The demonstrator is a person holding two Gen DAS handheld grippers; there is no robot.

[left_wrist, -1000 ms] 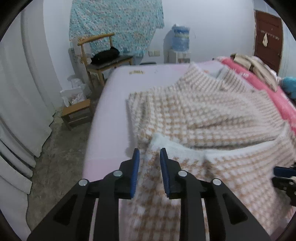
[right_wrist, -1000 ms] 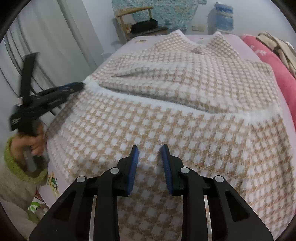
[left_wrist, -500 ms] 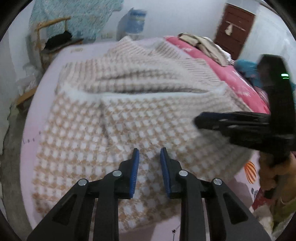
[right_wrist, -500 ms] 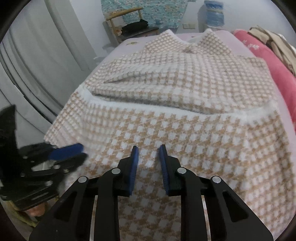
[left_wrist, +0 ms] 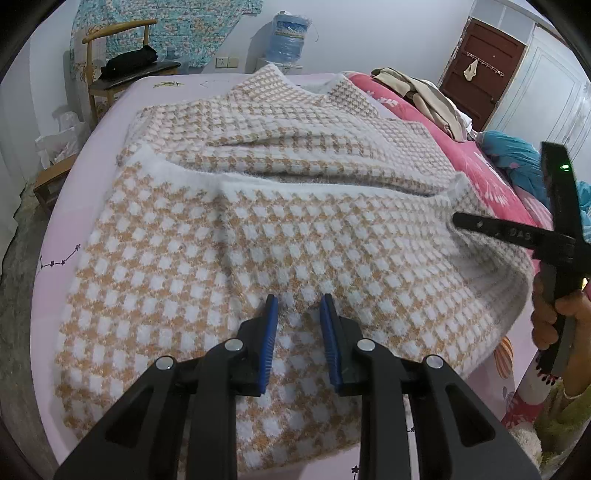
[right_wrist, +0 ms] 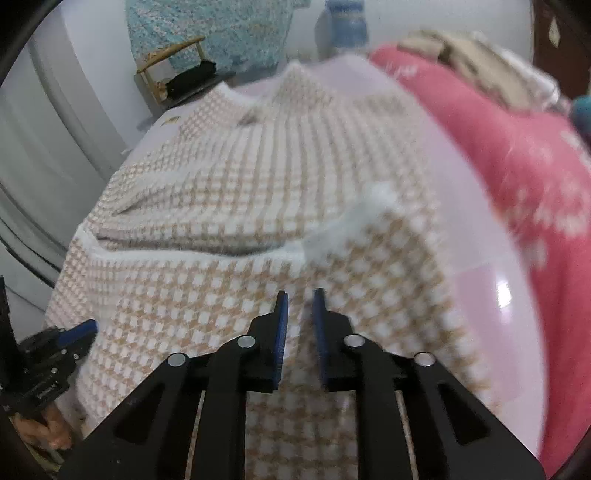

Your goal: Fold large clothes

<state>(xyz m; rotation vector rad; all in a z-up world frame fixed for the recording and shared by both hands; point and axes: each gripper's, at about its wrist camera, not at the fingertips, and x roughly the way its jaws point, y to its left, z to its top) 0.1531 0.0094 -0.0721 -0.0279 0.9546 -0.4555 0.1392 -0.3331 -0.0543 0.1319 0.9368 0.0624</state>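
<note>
My left tool (left_wrist: 297, 325) hovers over the near hem of the tan-and-white checked sweater (left_wrist: 280, 229), its blue pads slightly spread with nothing pinched between them. The sweater lies on the pink bed (left_wrist: 110, 122), its lower part folded up over the chest. My right tool (right_wrist: 298, 317) is closing its jaws above the sweater's right side, empty.

We assess this as a bedroom in a private home. We note a wide bed (left_wrist: 110, 122) with a pale pink sheet, a red floral quilt (left_wrist: 424, 122) along its far side, a wooden chair (left_wrist: 110, 55) against the wall, a water dispenser bottle (left_wrist: 288, 37), a patterned cloth (left_wrist: 166, 26) hung on the wall, a brown door (left_wrist: 484, 70) with hooks, and white curtains (right_wrist: 44, 155).
</note>
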